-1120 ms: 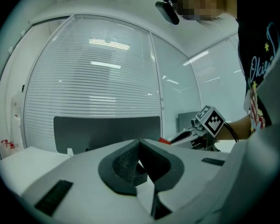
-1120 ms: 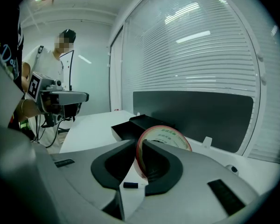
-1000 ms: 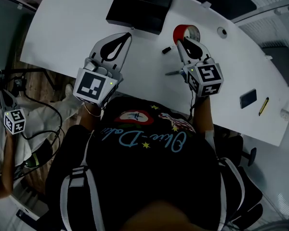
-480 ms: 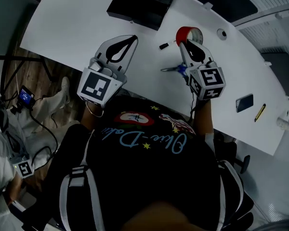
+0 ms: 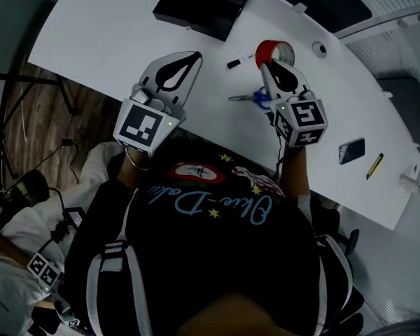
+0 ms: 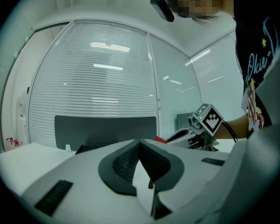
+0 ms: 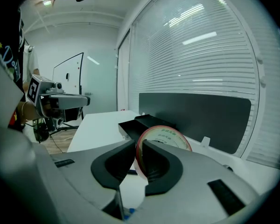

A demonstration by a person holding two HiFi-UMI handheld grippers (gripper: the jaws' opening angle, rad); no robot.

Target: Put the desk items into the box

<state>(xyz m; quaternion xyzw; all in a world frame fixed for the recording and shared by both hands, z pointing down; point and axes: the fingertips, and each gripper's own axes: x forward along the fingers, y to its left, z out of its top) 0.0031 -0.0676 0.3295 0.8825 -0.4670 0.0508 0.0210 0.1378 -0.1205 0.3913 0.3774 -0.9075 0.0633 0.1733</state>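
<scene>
My right gripper (image 5: 269, 64) is shut on the red tape roll (image 5: 274, 48), which stands on edge between the pads just above the white desk (image 5: 105, 40). In the right gripper view the tape roll (image 7: 167, 135) sticks up past my right gripper (image 7: 139, 146). The black box (image 5: 197, 7) stands open at the desk's far edge, and the right gripper view shows the black box (image 7: 141, 122) behind the tape. My left gripper (image 5: 195, 55) is shut with nothing in it, hovering left of a black marker (image 5: 237, 61). Blue-handled scissors (image 5: 248, 98) lie beside the right gripper.
A dark phone (image 5: 351, 150) and a yellow pen (image 5: 374, 165) lie at the desk's right end. A small round fitting (image 5: 320, 47) sits behind the tape. A person crouches on the floor at lower left (image 5: 28, 257) among cables.
Both grippers stay almost where they were, the right still clamped on the tape. The person on the floor at the left has moved toward the bottom of the view.
</scene>
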